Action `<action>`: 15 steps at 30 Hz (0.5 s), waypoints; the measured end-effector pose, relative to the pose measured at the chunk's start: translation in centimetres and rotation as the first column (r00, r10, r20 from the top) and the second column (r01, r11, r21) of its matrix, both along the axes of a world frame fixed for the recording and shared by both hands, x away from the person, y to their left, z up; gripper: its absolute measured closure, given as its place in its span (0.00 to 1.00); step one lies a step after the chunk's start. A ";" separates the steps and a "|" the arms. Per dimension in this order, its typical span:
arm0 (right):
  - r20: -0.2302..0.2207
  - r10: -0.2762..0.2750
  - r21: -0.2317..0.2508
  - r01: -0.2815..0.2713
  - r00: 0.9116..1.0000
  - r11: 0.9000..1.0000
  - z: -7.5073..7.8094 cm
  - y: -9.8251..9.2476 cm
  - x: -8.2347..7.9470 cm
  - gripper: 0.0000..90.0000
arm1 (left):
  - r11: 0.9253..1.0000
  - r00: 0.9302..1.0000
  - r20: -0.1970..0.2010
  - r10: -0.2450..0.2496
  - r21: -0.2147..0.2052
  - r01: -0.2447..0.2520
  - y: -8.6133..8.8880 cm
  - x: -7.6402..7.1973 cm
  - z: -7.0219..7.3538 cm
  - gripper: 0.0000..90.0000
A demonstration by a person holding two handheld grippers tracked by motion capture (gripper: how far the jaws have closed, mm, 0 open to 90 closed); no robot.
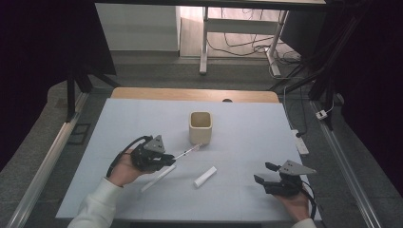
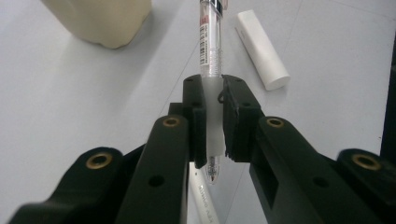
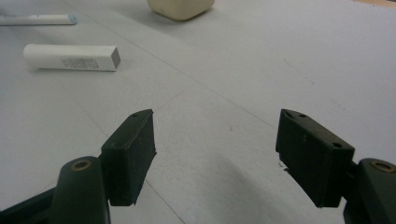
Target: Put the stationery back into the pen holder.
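A clear pen (image 2: 208, 42) is clamped between the pads of the left gripper (image 1: 164, 159), the jaws being drawn in narrow on its frosted grip section. In the left gripper view, the pen's tip is seen below the pads and its barrel is seen running up and away from them. In the high view, the pen is held above the table (image 1: 247, 128), a little toward the left of its middle, with its far end directed at the foot of the cream cup (image 1: 200, 127). The cup is stood upright near the middle of the table, toward the far edge, and is apart from the pen.

A white pen (image 1: 158, 178) is laid flat on the table just beneath the left gripper, toward the near edge. A short white tube (image 1: 205, 176) is laid flat beside it, near the middle of the near half.

The right gripper (image 1: 267, 173) is held near the near right corner of the table. Its jaws are spread wide, and nothing is held between them; bare table surface is seen in the gap.
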State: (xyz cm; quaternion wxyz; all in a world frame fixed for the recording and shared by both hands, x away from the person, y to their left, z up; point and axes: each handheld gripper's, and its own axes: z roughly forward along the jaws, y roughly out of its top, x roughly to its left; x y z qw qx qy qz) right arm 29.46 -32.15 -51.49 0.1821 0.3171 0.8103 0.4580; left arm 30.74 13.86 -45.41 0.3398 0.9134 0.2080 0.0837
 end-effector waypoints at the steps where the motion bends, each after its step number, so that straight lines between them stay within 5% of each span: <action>1: 0.003 0.000 0.005 0.000 1.000 1.000 0.0 0.1 0.0 0.31 | 1.000 1.000 0.000 -0.003 0.001 0.003 -0.2 0.0 0.0 0.88; 15: 0.014 0.031 -0.001 -0.031 0.999 1.000 0.4 1.2 -0.2 0.31 | 0.997 0.998 -0.004 -0.057 0.055 0.057 -3.5 0.0 -1.1 0.88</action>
